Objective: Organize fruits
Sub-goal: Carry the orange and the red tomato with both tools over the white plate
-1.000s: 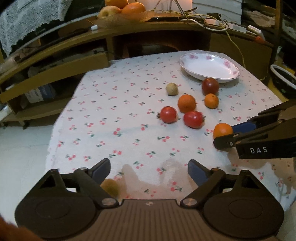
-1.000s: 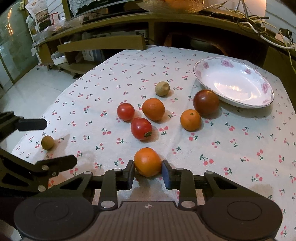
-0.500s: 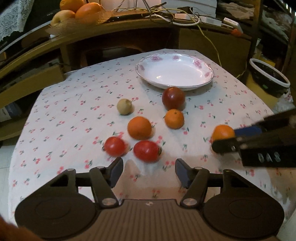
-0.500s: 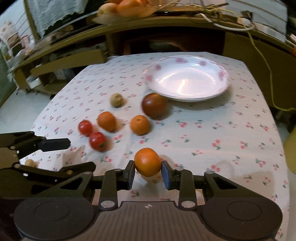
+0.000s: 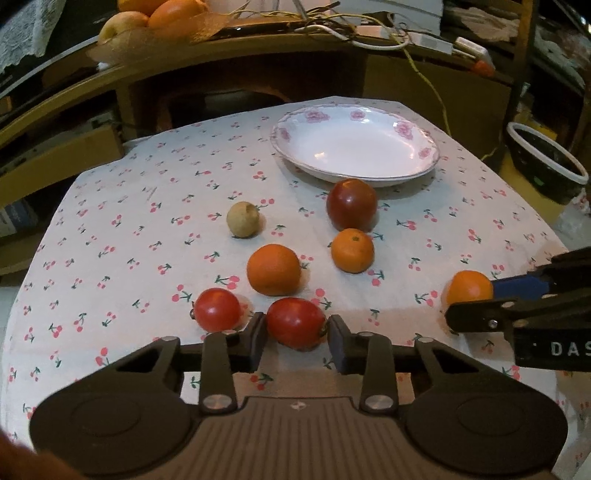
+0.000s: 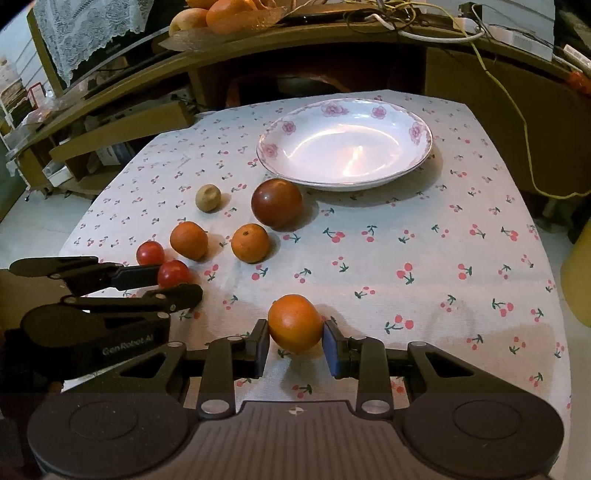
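Note:
My left gripper is closing its jaws on a red tomato that rests on the cherry-print cloth, and both pads touch its sides. In the right wrist view the same tomato sits between the left gripper's fingers. My right gripper is shut on an orange, held low over the cloth at the near right. A white flowered plate stands empty at the far side.
On the cloth lie a second red tomato, a large orange, a small orange, a dark red fruit by the plate and a small tan fruit. A wooden shelf with a fruit basket and cables stands behind.
My left gripper has swung from the table's left edge to the red tomato, and its jaws have narrowed around it. The right gripper still holds the orange and has shifted slightly.

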Tool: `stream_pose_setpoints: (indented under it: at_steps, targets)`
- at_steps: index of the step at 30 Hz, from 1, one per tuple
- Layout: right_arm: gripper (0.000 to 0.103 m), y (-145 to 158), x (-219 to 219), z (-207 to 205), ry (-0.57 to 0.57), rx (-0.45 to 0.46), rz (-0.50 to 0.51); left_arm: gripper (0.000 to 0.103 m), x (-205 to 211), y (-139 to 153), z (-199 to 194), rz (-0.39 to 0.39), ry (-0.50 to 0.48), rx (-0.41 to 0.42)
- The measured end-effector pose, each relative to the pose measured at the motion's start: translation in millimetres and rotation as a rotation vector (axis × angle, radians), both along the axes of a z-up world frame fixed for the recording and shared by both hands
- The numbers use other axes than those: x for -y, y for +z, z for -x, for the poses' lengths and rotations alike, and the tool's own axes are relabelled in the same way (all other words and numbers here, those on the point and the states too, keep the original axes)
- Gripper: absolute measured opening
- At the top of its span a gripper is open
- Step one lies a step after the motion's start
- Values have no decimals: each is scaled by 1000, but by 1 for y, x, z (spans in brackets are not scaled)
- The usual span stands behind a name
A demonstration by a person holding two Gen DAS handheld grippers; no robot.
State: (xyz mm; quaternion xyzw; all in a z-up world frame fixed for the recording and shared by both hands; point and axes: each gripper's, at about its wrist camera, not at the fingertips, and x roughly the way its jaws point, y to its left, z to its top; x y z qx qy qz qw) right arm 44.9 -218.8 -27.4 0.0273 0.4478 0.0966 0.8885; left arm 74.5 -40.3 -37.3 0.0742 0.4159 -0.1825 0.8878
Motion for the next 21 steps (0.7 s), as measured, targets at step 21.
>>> stream_pose_setpoints:
  at_steps: [21]
  targets:
    - [32,-2,-10,3,45,5,25,40,-12,13,36,42,-85,-15]
